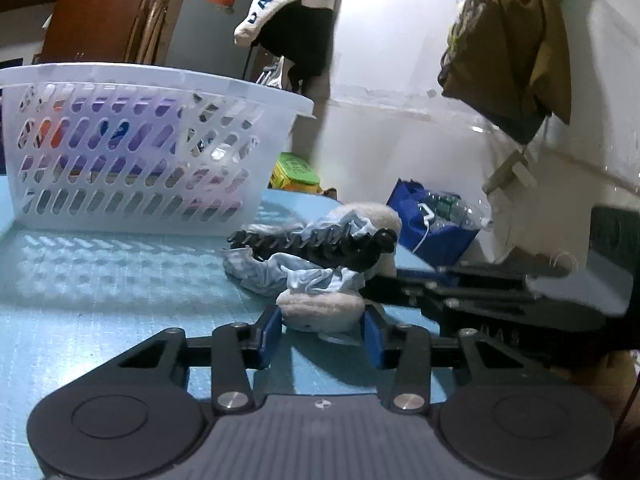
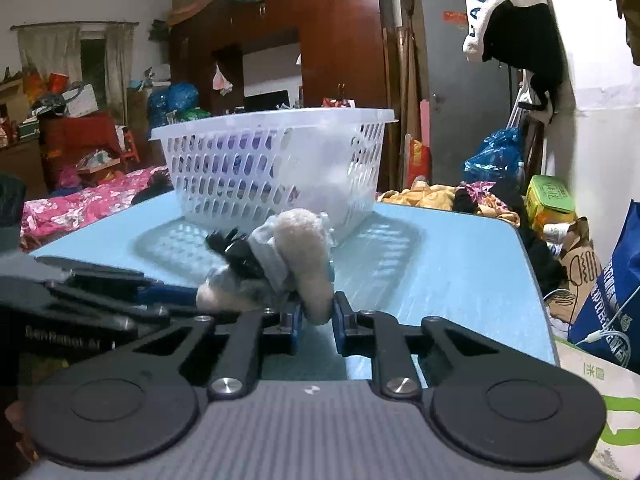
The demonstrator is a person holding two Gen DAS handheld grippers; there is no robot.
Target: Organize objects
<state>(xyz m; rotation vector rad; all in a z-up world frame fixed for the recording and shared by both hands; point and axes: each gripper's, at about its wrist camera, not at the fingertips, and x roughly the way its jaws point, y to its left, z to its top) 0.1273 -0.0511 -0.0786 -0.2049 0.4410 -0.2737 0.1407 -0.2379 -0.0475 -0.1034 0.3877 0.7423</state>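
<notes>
A beige plush toy (image 1: 320, 312) lies on the blue table (image 1: 100, 312) with a crumpled light-blue cloth (image 1: 320, 276) and a black hair claw clip (image 1: 320, 246) on it. My left gripper (image 1: 322, 330) has its blue pads on both sides of one plush end, closed on it. My right gripper (image 2: 316, 316) is shut on the other end of the plush toy (image 2: 308, 256), with the clip (image 2: 236, 252) to its left. A white plastic basket (image 1: 140, 148) stands behind, also in the right wrist view (image 2: 272, 164).
The right gripper's black body (image 1: 500, 300) reaches in from the right; the left gripper's body (image 2: 80, 300) shows at the left. A blue bag (image 1: 432, 220) with bottles, a green-lidded box (image 1: 296, 172) and a blue shopping bag (image 2: 612, 300) stand beyond the table (image 2: 460, 272) edge.
</notes>
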